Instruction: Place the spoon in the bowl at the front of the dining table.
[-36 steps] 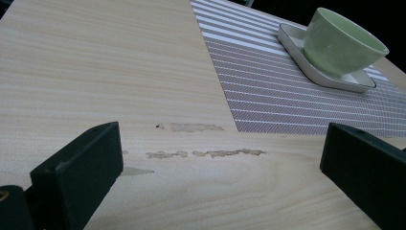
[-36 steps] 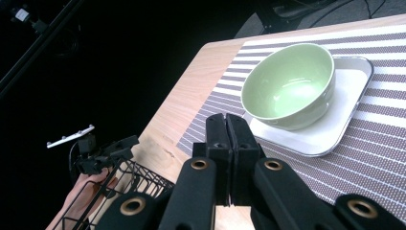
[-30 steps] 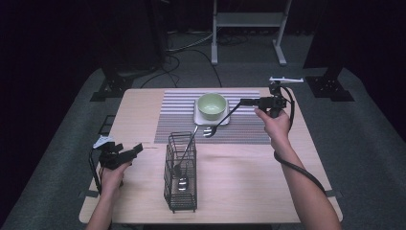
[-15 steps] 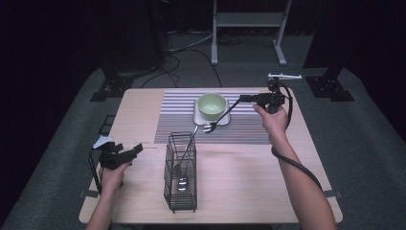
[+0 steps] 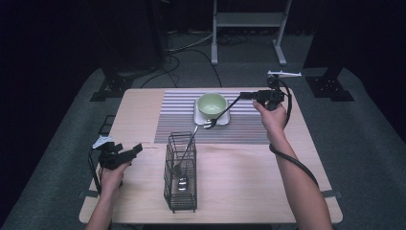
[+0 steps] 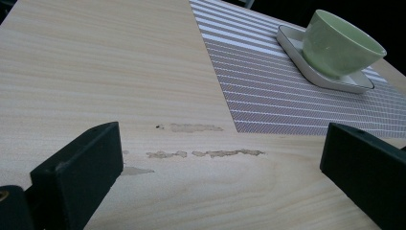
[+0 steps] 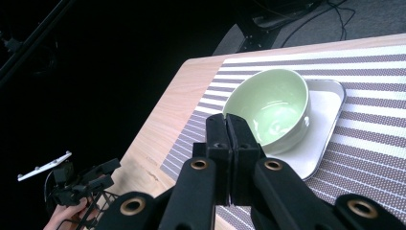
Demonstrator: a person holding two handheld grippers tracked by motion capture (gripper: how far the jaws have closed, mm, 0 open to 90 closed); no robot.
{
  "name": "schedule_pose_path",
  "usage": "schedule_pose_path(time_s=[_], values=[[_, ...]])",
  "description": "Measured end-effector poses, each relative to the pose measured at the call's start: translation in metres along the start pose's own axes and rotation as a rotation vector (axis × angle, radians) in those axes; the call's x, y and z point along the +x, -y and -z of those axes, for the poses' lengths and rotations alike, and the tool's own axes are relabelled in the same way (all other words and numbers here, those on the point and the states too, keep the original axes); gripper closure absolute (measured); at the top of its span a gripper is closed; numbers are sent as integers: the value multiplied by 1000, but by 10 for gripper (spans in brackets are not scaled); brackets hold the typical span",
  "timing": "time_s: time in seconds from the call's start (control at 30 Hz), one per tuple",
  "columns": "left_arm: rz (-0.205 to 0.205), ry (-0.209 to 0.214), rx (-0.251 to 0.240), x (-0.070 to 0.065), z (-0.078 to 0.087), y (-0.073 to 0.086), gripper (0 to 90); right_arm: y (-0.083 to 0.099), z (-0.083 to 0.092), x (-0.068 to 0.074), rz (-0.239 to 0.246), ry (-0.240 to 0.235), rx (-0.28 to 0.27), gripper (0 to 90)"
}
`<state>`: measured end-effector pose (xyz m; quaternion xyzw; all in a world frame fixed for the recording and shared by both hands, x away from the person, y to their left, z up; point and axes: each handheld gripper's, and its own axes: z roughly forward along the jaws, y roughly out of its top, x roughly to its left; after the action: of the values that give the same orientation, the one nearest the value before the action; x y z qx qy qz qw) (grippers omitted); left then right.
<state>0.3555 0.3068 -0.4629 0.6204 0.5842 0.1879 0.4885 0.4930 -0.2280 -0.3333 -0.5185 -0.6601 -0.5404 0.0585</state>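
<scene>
Landmark: the green bowl (image 5: 212,104) sits on a white tray (image 5: 225,117), and the tray lies on a striped mat (image 5: 182,120) on the far half of the wooden table (image 5: 239,177).

Right gripper (image 5: 245,95): it is just to the right of the bowl, held level and pointing toward it. Its two black jaws are pressed tight together.

What it holds: a fork (image 5: 221,114). The thin handle is pinched between the jaws. The fork slants down from the gripper, and its prongs are at the near edge of the tray, just in front of the bowl. Whether the prongs touch the tray, I cannot tell.

Right gripper view: the closed jaws point at the bowl (image 7: 273,108), which is empty and shiny inside.

Left gripper (image 5: 127,154): it is well apart from the bowl, near the left front of the table. Its jaws stand wide apart with nothing between them, just bare wood.

Wire basket (image 5: 181,189): it stands on the table in front of the bowl, nearer the person. A spoon (image 5: 183,179) leans inside it, handle up.
</scene>
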Motion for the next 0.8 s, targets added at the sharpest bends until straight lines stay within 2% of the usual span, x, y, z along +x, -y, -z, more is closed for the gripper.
schedule_pose_path(time_s=[0.53,0.8], values=[[-6,-2,0,-2,0,0,0,-13,-3,-4,-38,17,-44,890],[-8,-1,0,-2,0,0,0,-22,-6,-6,-45,46,-61,890]])
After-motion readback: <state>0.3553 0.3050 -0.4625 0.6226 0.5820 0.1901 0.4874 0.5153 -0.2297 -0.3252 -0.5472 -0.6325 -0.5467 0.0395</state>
